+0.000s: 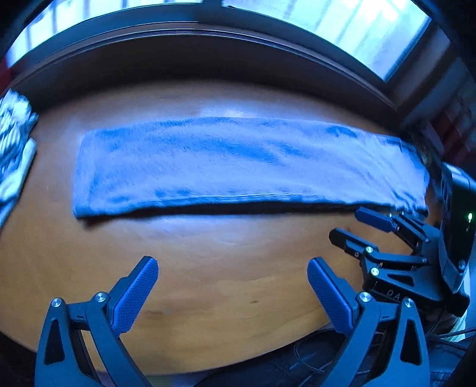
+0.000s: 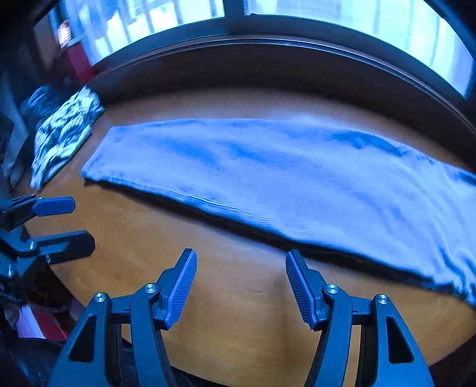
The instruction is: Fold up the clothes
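Left wrist view: left gripper [image 1: 232,293] spread wide over bare wood, nothing between the blue ribbed pads [image 1: 134,297]. Beyond the fingertips, a blue cloth [image 1: 238,163] folded into a long band, lying flat across the wooden table [image 1: 226,285] from left to right, near edge casting a dark shadow line. At the right, the right gripper [image 1: 360,227] reaching in low, jaws apart, upper finger just beside the cloth's near right corner; contact there not clear. At the far left edge of the table, a patterned black-and-white cloth [image 1: 13,143] bunched in a heap, well apart from the blue one. Behind the table, a dark sill and a bright window [image 1: 342,23].

Right wrist view: right gripper [image 2: 241,282] also spread, pads empty, hovering over the table [image 2: 238,327] just near of the blue cloth's [image 2: 282,178] front edge, not touching it. Blue cloth running diagonally from far left to near right, right end falling towards the table edge. Left gripper [image 2: 84,223] at the left margin, fingers parted, clear of the cloth. Patterned cloth [image 2: 62,134] at the far left, just beside the blue cloth's left end. Some motion blur throughout.
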Motion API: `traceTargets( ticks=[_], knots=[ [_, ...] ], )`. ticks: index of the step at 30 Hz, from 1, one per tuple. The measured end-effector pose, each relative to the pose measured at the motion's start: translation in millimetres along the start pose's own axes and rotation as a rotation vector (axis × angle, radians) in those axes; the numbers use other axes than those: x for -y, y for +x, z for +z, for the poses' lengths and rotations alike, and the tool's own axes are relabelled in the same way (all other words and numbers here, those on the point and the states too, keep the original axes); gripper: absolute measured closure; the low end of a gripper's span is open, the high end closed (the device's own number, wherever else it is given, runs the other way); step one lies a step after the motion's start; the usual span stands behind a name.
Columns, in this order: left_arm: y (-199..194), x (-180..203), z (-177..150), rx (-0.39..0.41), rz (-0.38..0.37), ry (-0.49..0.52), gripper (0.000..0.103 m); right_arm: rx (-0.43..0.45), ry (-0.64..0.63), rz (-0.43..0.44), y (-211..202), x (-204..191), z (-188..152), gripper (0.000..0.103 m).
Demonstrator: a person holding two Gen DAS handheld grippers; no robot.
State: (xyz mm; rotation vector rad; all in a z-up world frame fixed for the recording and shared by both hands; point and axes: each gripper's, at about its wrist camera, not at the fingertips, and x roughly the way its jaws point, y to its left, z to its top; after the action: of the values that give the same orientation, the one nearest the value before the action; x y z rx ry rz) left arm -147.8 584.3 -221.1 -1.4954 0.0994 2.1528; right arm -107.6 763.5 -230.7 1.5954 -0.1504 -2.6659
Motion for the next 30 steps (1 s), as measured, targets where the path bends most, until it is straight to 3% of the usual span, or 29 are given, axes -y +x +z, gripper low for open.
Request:
traceTargets(
  ticks=[8,14,19,30],
  knots=[
    [-9.5,-57.1,8.2,-0.019,-0.08,0.139,0.001,0.03,0.045,-0.116,7.5,-74.9,-0.2,0.041],
    [-9.6,-87.8,9.6,-0.044,-0.112,0.145,0.001,0.02,-0.004,-0.159,13.8,-116.1,3.9,0.041],
    [-10.3,-99.7,14.3,-0.041,-0.118,0.142,0.001,0.01,-0.012,-0.154,17.5,-119.3,12.9,0.041],
    [-6.8,-122.2,30.4,-0.094,-0.042,0.13,0.001,0.005,-0.027,-0.133,22.7,-134.1,18.6,0.041]
  ],
)
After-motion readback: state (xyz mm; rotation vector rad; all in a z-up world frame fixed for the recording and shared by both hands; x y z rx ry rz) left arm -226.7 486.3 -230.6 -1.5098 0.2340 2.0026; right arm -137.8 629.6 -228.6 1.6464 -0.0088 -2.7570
